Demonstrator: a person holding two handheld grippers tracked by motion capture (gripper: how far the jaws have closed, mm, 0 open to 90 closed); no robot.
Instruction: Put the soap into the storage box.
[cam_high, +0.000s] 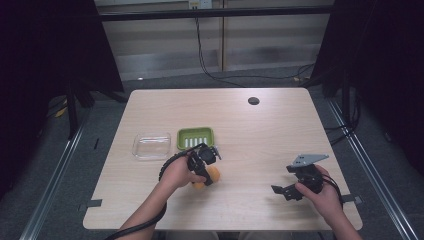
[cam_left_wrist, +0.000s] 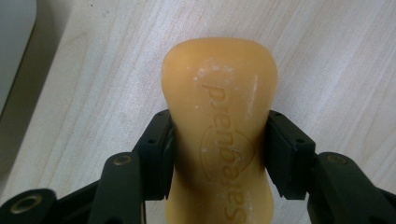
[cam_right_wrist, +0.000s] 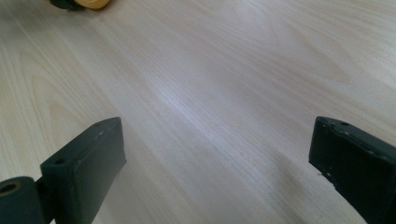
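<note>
Nearest the counter's (cam_high: 260, 125) front edge, toward its right corner, the right gripper (cam_high: 287, 191) is held in the person's right hand (cam_high: 327, 196), its jaws spread wide apart over bare wood with nothing between them; the right gripper view shows the two black jaws well apart above the pale grain. A little farther in, left of the middle of the counter, the left gripper (cam_left_wrist: 217, 154) in the left hand (cam_high: 176, 174) has its jaws pressed against both sides of an orange bar of soap (cam_left_wrist: 219, 126), gripping it at its narrowed waist. The soap lies on the counter, embossed lettering facing up. Just beyond it sits a green soap dish (cam_high: 195, 138) with pale ridges. A clear glass container (cam_high: 151, 145) stands just beside the dish on its left. Near the far edge lies a small dark round disc (cam_high: 253, 101).
</note>
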